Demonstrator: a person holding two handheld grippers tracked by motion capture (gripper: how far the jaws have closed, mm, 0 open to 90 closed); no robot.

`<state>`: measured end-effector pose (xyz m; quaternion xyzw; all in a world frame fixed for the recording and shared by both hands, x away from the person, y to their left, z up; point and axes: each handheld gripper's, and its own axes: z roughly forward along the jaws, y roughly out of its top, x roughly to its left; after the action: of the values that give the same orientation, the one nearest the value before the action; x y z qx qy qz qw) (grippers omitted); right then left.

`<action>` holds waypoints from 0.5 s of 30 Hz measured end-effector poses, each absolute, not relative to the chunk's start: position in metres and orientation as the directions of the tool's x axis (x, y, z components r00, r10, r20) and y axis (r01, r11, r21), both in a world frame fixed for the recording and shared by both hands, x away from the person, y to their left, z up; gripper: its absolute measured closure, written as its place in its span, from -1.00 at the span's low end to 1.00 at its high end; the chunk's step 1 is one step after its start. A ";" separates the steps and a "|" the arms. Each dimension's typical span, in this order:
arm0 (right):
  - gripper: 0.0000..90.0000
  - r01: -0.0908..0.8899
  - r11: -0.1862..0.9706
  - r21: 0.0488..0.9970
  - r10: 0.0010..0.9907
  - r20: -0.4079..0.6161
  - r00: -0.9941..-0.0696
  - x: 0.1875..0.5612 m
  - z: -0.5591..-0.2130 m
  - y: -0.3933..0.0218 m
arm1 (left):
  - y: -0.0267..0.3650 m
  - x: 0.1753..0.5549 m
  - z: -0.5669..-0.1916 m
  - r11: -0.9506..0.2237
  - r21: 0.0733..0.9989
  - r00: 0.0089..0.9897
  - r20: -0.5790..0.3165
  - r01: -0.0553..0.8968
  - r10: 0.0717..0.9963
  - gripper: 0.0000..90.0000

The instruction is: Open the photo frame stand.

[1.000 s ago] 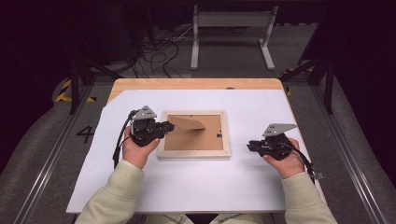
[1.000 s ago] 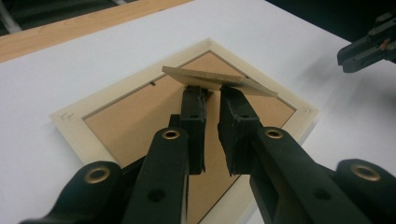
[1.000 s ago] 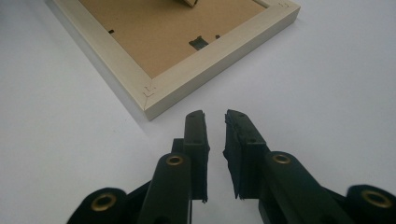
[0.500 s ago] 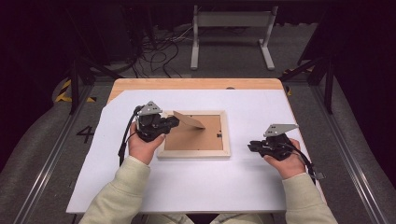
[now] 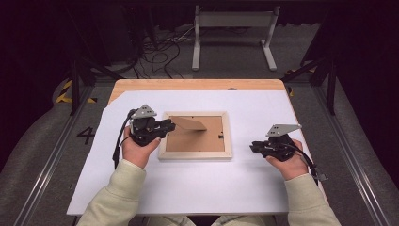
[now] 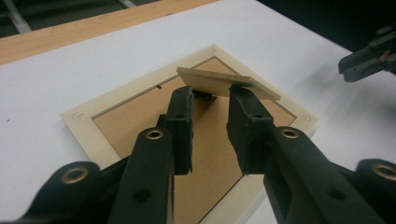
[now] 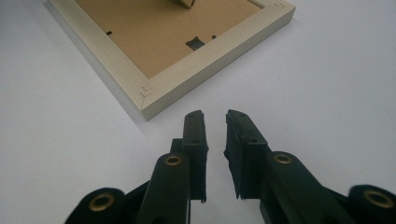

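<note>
We see a pale wooden picture frame (image 5: 195, 135) lying face down near the middle of a white board (image 5: 197, 188) that covers a light wooden table (image 5: 197, 84), its brown fibreboard back panel (image 5: 188, 143) turned upward. From that panel a thin brown cardboard easel stand (image 5: 188, 124) is raised at a shallow angle, its free tip pointing right. Our left gripper (image 5: 162, 128) hovers over the frame's left edge, aimed right toward the stand; in the left gripper view its two black jaws sit just under and in front of the stand (image 6: 224, 81), with a clear gap between the pads and nothing pinched in it. Those jaws have just been opening, and the stand lies across their tips rather than between them; we cannot tell whether it touches the right-hand jaw tip. Our right gripper (image 5: 254, 147) rests on the white board to the right of the frame, apart from it, pointing left toward the frame's near right corner (image 7: 145, 93). In the right gripper view its jaws stand slightly parted over bare white board, holding nothing. Cream sleeves (image 5: 117, 197) cover both forearms.
</note>
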<state>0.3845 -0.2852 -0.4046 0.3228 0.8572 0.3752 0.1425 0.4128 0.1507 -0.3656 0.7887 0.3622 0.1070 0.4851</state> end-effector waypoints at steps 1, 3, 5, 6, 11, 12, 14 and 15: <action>0.72 0.447 0.510 0.735 0.661 -0.002 -0.751 0.384 -0.405 -0.285 | 0.154 0.413 -0.365 -0.263 0.843 0.712 -0.185 0.469 0.678 0.54; 0.72 0.446 0.509 0.736 0.661 -0.002 -0.751 0.384 -0.404 -0.285 | 0.158 0.412 -0.365 -0.254 0.841 0.706 -0.196 0.478 0.681 0.49; 0.72 0.446 0.509 0.736 0.661 -0.002 -0.750 0.384 -0.404 -0.285 | 0.161 0.410 -0.364 -0.254 0.839 0.700 -0.194 0.482 0.687 0.44; 0.71 0.446 0.509 0.737 0.661 -0.002 -0.750 0.384 -0.404 -0.285 | 0.162 0.409 -0.364 -0.255 0.837 0.699 -0.195 0.485 0.688 0.41; 0.71 0.445 0.507 0.738 0.663 -0.004 -0.749 0.384 -0.403 -0.286 | 0.171 0.406 -0.359 -0.238 0.839 0.689 -0.205 0.490 0.695 0.30; 0.70 0.445 0.508 0.738 0.663 -0.004 -0.749 0.384 -0.403 -0.286 | 0.172 0.405 -0.357 -0.229 0.841 0.686 -0.208 0.489 0.697 0.29; 0.70 0.445 0.509 0.737 0.662 -0.005 -0.749 0.384 -0.403 -0.286 | 0.173 0.404 -0.355 -0.221 0.843 0.687 -0.219 0.491 0.692 0.27; 0.70 0.444 0.508 0.738 0.662 -0.005 -0.750 0.384 -0.403 -0.286 | 0.173 0.404 -0.354 -0.217 0.843 0.689 -0.225 0.493 0.689 0.26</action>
<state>0.3842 -0.2858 -0.4030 0.3227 0.8562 0.3765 0.1447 0.4036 0.1731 -0.3542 0.7737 0.3819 0.0993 0.4957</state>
